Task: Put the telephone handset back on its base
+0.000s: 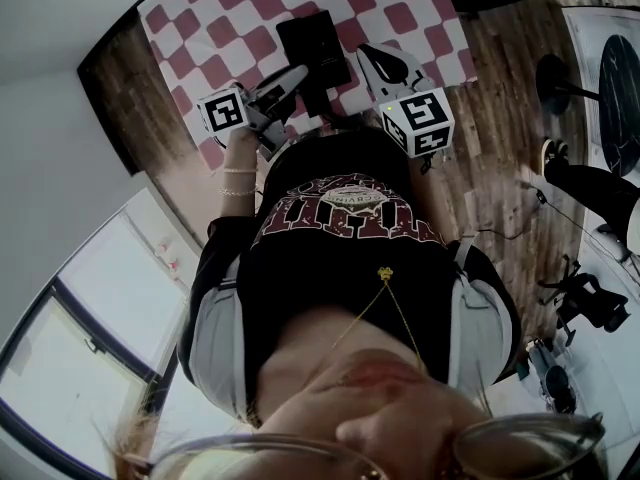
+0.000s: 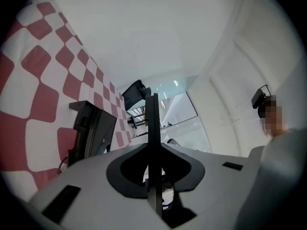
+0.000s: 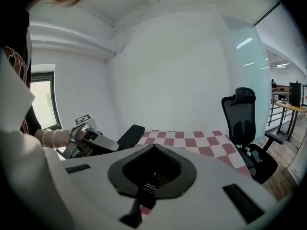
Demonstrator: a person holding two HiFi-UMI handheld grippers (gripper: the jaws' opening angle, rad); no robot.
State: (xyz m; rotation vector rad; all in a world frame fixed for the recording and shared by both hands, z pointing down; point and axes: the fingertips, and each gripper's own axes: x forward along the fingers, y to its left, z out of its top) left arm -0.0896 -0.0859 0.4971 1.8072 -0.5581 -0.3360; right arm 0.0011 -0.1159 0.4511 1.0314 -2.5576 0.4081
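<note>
A black telephone base (image 1: 314, 42) sits on the red-and-white checked tablecloth (image 1: 245, 18). It also shows at the left in the left gripper view, as the telephone base (image 2: 93, 128), and as a slanted black block, the telephone base (image 3: 130, 136), in the right gripper view. I cannot make out the handset apart from the base. My left gripper (image 1: 298, 74) points at the base from its near left side, and its jaws stand together as one thin black blade, left gripper (image 2: 152, 98), with nothing between them. My right gripper (image 1: 366, 54) hovers to the right of the base; its jaws are hidden.
A thin cord (image 2: 62, 165) trails from the base on the cloth. A black office chair (image 3: 247, 123) stands at the table's far end. Wooden floor (image 1: 500, 138) and white walls surround the table. The person's torso fills the near side.
</note>
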